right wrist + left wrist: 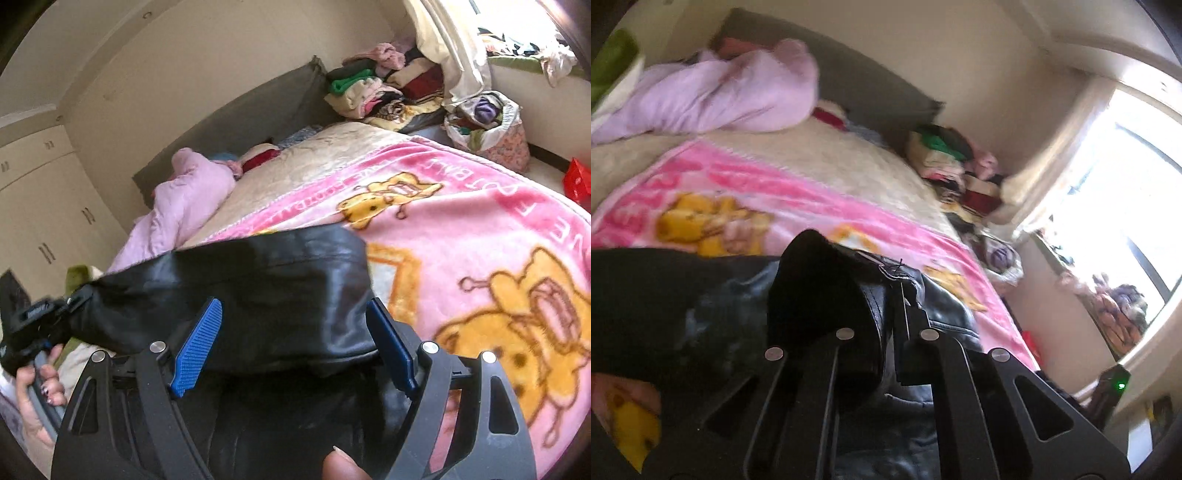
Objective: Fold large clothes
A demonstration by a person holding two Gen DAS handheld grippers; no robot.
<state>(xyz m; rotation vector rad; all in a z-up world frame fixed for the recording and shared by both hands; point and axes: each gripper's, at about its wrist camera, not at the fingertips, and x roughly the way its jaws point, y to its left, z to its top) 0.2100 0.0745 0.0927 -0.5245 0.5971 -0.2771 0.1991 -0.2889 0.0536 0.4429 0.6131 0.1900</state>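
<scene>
Right gripper [291, 343] wide open around a shiny black leather garment [258, 280] on the pink cartoon-bear blanket [461, 229]; left gripper [79, 297] pinches its far-left end.

The right gripper [291, 343] is showing ribbed blue pads [197, 347] on black arms with silver screws; the person's hand [38, 391] is wearing patterned nail polish.

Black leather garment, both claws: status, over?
Left claw shut on black leather garment. Right claw open, astride its folded part. Pink blanket beneath; nothing in the way.
</scene>
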